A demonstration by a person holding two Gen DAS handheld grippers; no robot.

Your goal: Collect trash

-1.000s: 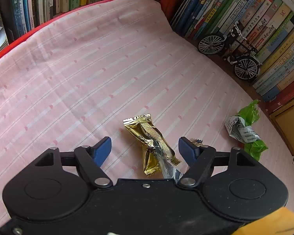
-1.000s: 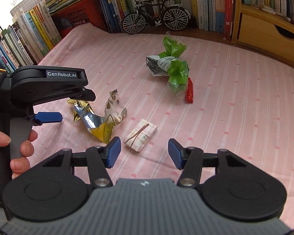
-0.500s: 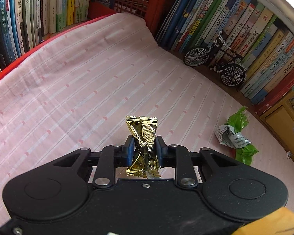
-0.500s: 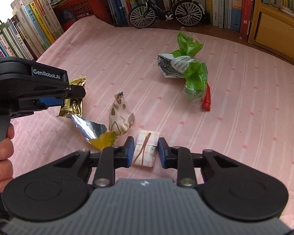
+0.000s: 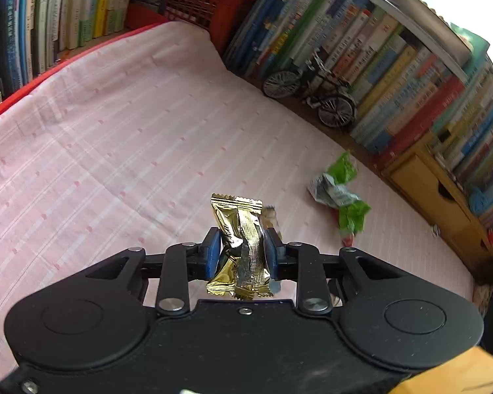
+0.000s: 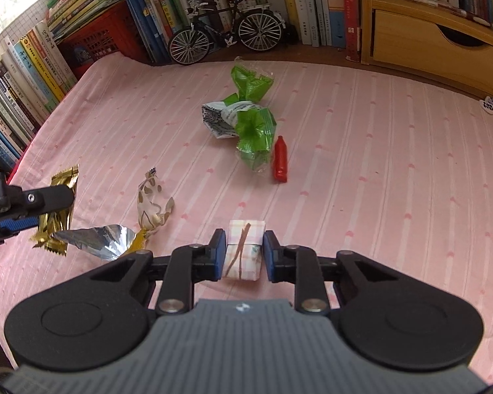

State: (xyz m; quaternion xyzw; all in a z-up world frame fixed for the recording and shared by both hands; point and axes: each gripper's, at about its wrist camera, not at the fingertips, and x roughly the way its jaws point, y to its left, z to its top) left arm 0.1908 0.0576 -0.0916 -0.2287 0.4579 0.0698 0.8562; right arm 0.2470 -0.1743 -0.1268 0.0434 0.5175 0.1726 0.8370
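Note:
A crumpled gold wrapper (image 5: 236,211) stands upright between the blue pads of my left gripper (image 5: 241,246), raised off the pink striped cloth (image 5: 115,164). The jaws are opening slightly, but the pads still press on it. From the right wrist view the left gripper (image 6: 46,211) holds the gold wrapper (image 6: 60,197) at the left edge. A silver foil piece (image 6: 98,239) trails under it. My right gripper (image 6: 243,252) is shut on a small pink checked packet (image 6: 246,226) that lies on the cloth.
On the cloth lie a white patterned wrapper (image 6: 151,203), a green and white wrapper (image 6: 253,128) and a small red piece (image 6: 280,161). Rows of books, a model bicycle (image 6: 226,29), a red crate (image 5: 194,3) and a wooden drawer box (image 6: 427,42) ring the cloth.
Both grippers went from open to shut, the left on the gold wrapper and the right on the pink packet. The left one then rose with the wrapper.

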